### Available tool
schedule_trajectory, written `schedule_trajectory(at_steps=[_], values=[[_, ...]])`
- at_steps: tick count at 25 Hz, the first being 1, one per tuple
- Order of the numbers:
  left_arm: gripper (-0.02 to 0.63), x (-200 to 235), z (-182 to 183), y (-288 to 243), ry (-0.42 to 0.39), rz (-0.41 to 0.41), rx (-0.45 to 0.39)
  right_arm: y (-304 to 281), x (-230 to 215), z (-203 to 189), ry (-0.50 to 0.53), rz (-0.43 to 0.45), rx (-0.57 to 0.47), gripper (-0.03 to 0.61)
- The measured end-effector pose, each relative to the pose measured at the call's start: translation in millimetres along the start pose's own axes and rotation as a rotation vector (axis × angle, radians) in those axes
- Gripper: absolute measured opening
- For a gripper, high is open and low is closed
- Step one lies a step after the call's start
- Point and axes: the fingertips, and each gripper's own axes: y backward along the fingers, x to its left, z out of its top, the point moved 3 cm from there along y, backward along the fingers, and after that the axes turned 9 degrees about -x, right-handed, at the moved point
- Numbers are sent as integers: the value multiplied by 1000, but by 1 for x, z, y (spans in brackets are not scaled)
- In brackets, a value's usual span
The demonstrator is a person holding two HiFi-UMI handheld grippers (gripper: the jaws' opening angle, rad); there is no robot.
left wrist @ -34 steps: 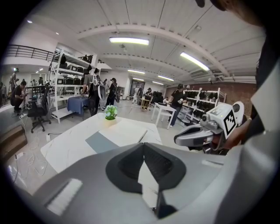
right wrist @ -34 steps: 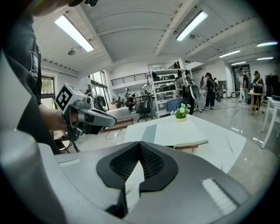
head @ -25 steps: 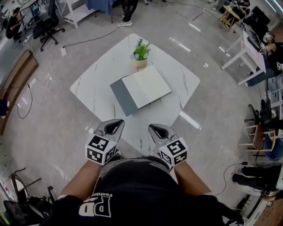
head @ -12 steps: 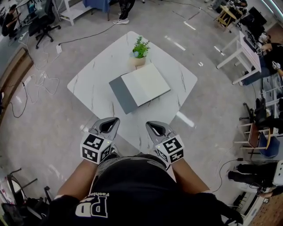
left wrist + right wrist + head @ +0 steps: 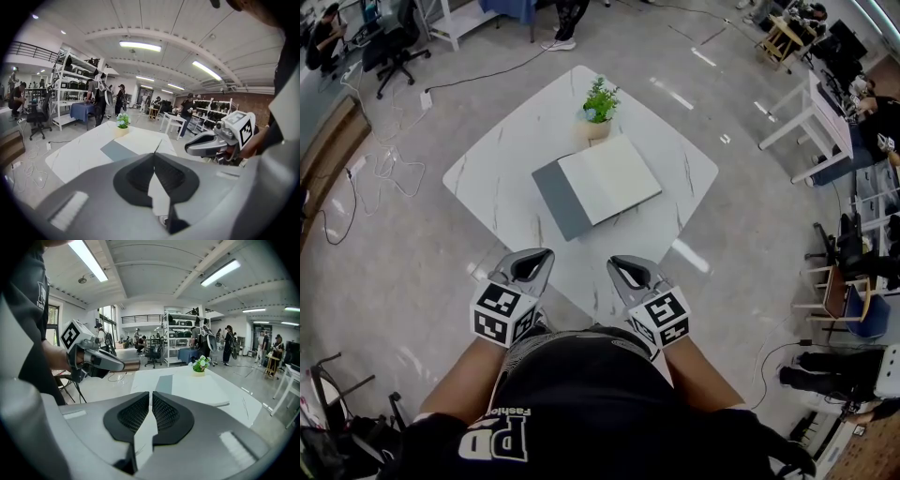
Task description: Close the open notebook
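Note:
The open notebook (image 5: 609,178) lies flat in the middle of the white marble table (image 5: 497,178), showing a cream page, with its grey cover (image 5: 555,203) spread out to the left. Both grippers are held close to the person's body, short of the table's near corner and well away from the notebook. My left gripper (image 5: 542,255) is shut with nothing in it. My right gripper (image 5: 617,263) is also shut and empty. The left gripper view shows the notebook (image 5: 123,149) far ahead, and the right gripper view shows the same notebook (image 5: 187,384) beyond the jaws.
A small potted plant (image 5: 598,105) stands on the table just behind the notebook. Around the table are grey floor, cables (image 5: 389,159), an office chair (image 5: 394,47), white desks (image 5: 825,103) at the right and people at the room's edges.
The head view has shifted slightly, so the table sits a little higher and to the left. Both grippers stay shut near the body. The notebook has not moved.

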Motion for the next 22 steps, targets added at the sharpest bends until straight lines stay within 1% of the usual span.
schedule_trajectory(at_steps=[5,7,8,19,22], values=[[58,2,-2,0,1,7,3,-3,1,0,10,10,-7,-2],[58,2,-2,1,3,11,3,-5,2,-1,15,18,-2,22],[58,3,-2,1,4,13,3,-5,2,-2,19,20,4,25],[58,9,-5,3,16,36,9,-16,3,-7,34,40,35,24],[58,12,-5,3,21,44,9,-21,3,-8,55,47,47,24]])
